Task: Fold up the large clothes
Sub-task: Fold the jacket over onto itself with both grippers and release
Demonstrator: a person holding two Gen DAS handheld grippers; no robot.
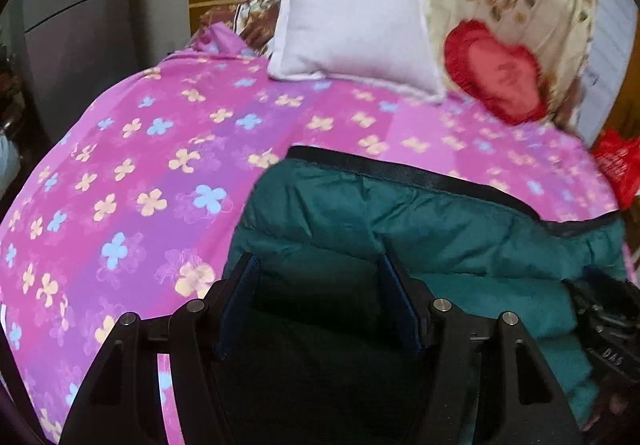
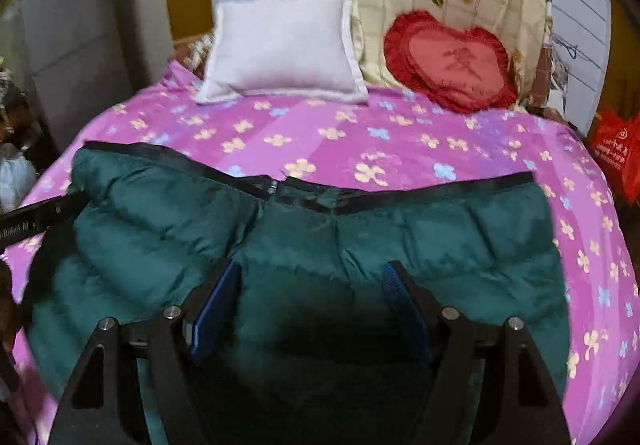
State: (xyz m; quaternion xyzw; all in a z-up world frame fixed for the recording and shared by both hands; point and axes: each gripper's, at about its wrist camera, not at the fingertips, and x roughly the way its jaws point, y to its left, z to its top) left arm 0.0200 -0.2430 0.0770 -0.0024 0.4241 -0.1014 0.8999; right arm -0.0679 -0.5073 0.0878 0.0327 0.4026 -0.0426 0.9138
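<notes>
Left wrist view. The left hand-held gripper [image 1: 320,265] stands spread above the dark green quilted puffer jacket [image 1: 420,229], nothing between its blue pads [image 1: 240,301]. The jacket lies on the bed with a pink flowered sheet [image 1: 140,165], its black-edged hem [image 1: 400,169] toward the pale lilac rectangular pillow [image 1: 352,33] and the red frilled heart-shaped cushion [image 1: 496,73]. Risk: the slick, padded shell is likely to spring back from any fold, and a shallow pinch may catch only the outer layer. The frame is motion-blurred; the jacket's near part is lost in shadow under the gripper, and the dark device at the right edge is cut off.

Right wrist view. The right hand-held gripper [image 2: 312,273] is likewise spread and empty over the jacket's middle [image 2: 440,245]. The black zip line [image 2: 272,187] gapes at the centre, so a fold made here could set crooked or trap the open front. The left hand-held gripper's black body [image 2: 40,215] enters at the left edge, mostly out of frame. Sleeves and collar cannot be made out; how far the folding has gone is uncertain.
</notes>
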